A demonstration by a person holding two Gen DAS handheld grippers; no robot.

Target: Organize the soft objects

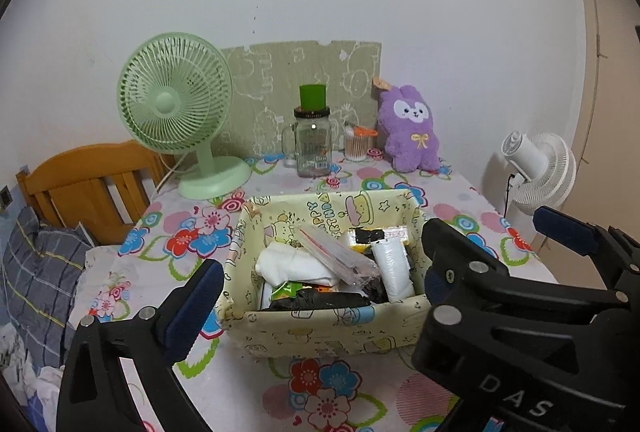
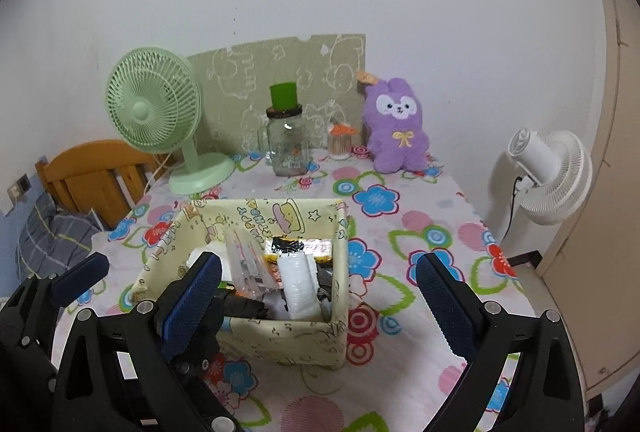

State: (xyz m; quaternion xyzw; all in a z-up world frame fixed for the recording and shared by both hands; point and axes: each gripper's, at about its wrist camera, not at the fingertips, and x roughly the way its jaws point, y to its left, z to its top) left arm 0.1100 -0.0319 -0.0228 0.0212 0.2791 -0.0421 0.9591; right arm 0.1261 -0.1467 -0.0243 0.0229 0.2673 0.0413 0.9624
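Observation:
A pale yellow cartoon-print fabric box [image 1: 320, 336] [image 2: 340, 272] stands on the flowered tablecloth [image 1: 360, 400]. It holds a white cloth [image 1: 292, 264], a clear plastic bag [image 1: 340, 256], a white roll [image 1: 390, 264] [image 2: 296, 284] and a crumpled black bag [image 1: 320, 300]. A purple plush rabbit [image 1: 412, 128] [image 2: 396, 126] leans on the wall at the back right. My left gripper [image 1: 320, 272] is open, its jaws standing on either side of the box's near end without touching it. My right gripper [image 2: 318, 264] [image 1: 500, 232] is open too, over the box's near right part. Neither holds anything.
At the back stand a green desk fan [image 1: 176, 104], a glass jar mug [image 1: 312, 144] topped by a green cup, and a cotton-swab tub [image 1: 356, 144]. A white fan [image 2: 548, 176] stands off the table's right edge. A wooden headboard [image 1: 88, 184] and bedding lie to the left.

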